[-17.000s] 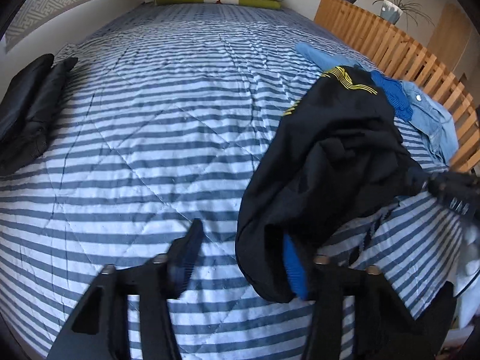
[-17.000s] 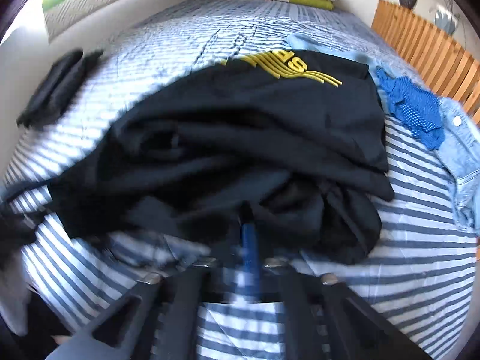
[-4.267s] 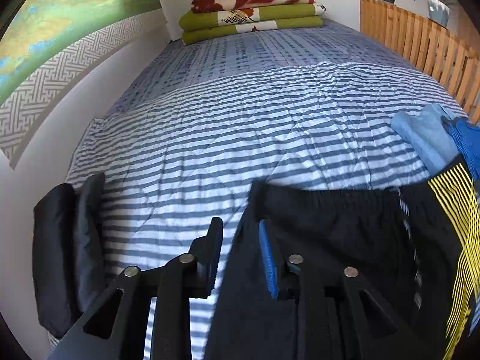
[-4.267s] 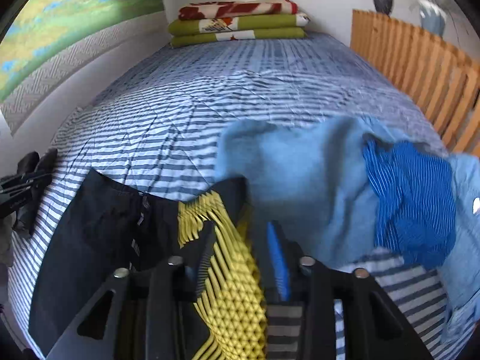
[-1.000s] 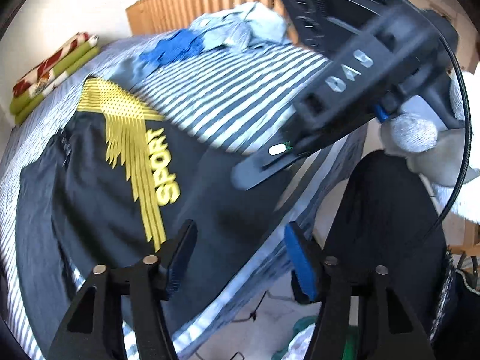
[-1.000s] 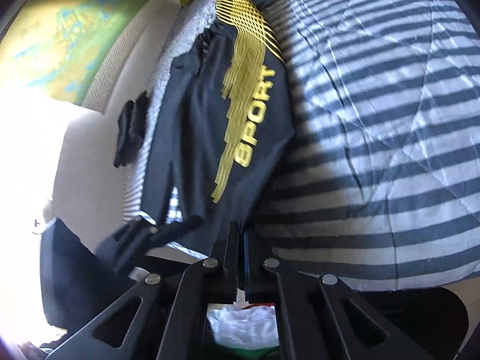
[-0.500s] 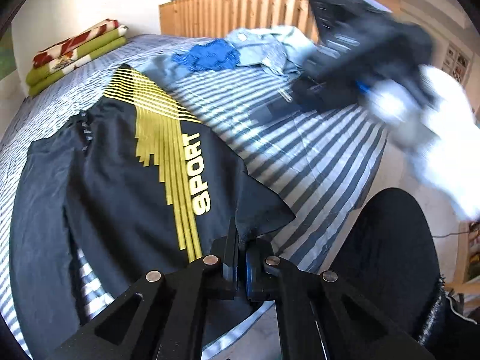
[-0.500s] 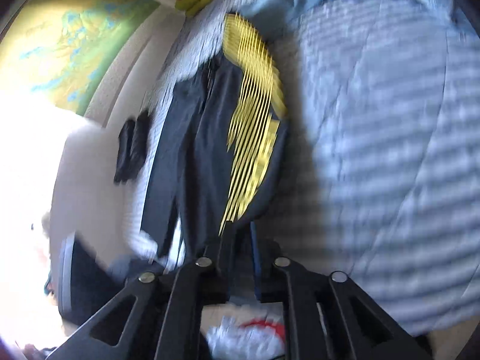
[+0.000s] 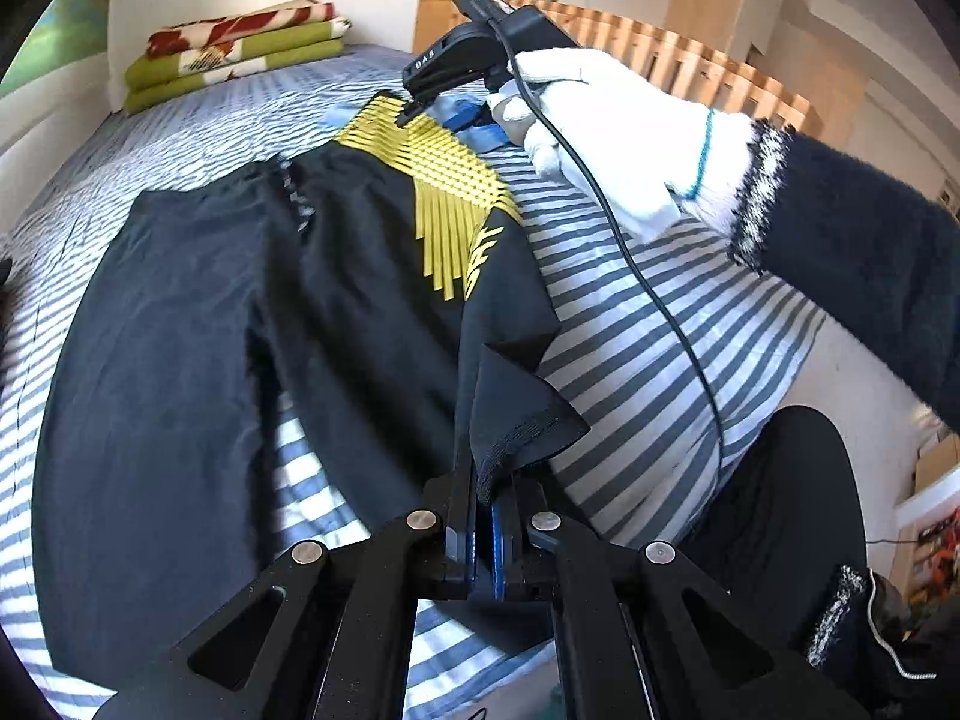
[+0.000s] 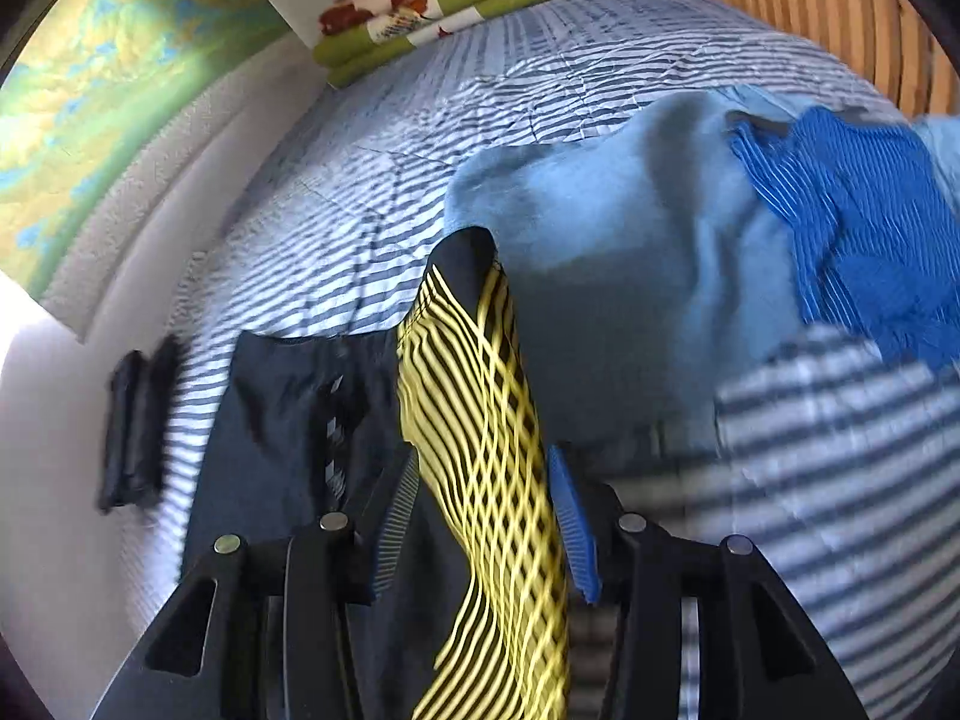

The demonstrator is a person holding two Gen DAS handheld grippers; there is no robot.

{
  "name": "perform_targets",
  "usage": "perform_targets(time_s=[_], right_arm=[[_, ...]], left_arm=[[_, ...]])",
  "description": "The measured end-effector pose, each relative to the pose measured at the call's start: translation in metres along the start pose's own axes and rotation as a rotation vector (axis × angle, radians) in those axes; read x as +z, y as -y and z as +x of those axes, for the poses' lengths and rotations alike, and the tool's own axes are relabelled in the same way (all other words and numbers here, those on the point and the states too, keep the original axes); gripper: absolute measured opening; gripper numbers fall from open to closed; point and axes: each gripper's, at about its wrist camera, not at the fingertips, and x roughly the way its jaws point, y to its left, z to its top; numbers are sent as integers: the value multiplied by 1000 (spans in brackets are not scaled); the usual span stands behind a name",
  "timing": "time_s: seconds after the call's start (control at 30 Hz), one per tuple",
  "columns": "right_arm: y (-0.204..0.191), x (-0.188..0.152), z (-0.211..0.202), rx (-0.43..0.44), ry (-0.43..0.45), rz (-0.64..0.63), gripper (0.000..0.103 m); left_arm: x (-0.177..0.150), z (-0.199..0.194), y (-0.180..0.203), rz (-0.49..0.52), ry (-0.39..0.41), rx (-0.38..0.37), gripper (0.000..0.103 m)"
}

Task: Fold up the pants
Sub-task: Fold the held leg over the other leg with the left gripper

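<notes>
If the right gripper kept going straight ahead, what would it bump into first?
Most likely the yellow-patterned side of the black sport pants, which already lies between the opening jaws of the right gripper. Beyond it sits a light blue cloth.

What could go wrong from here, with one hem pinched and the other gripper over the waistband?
1. The left gripper pinches only a thin bit of the pants' hem; a pull may slip it free.
2. The right gripper is opening its jaws around the yellow-printed waist, beside the light blue garment; it could catch that too.
3. The cable trails over the bed and might snag.
</notes>
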Motion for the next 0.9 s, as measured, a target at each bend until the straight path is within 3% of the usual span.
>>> perform_targets(time_s=[0.07,0.1,0.3,0.5,0.73,0.9], right_arm=[[1,4,10,-2,-36,27,7],[0,7,12,8,-41,40,2],[-43,17,-11,25,19,13,2],[-139,27,-7,1,19,-111,2],[-265,23,81,-110,-55,-289,2],[-299,14,135,-171,-106,-323,1]], left_arm=[[-6,-6,-13,-29,4,-2,2],[-9,-10,-21,-48,9,-2,2],[-32,-44,-63,-175,74,13,2],[-78,-89,-118,-300,128,128,2],[-119,-103,-169,-418,113,205,2],[-138,-100,-196,-499,111,210,2]])
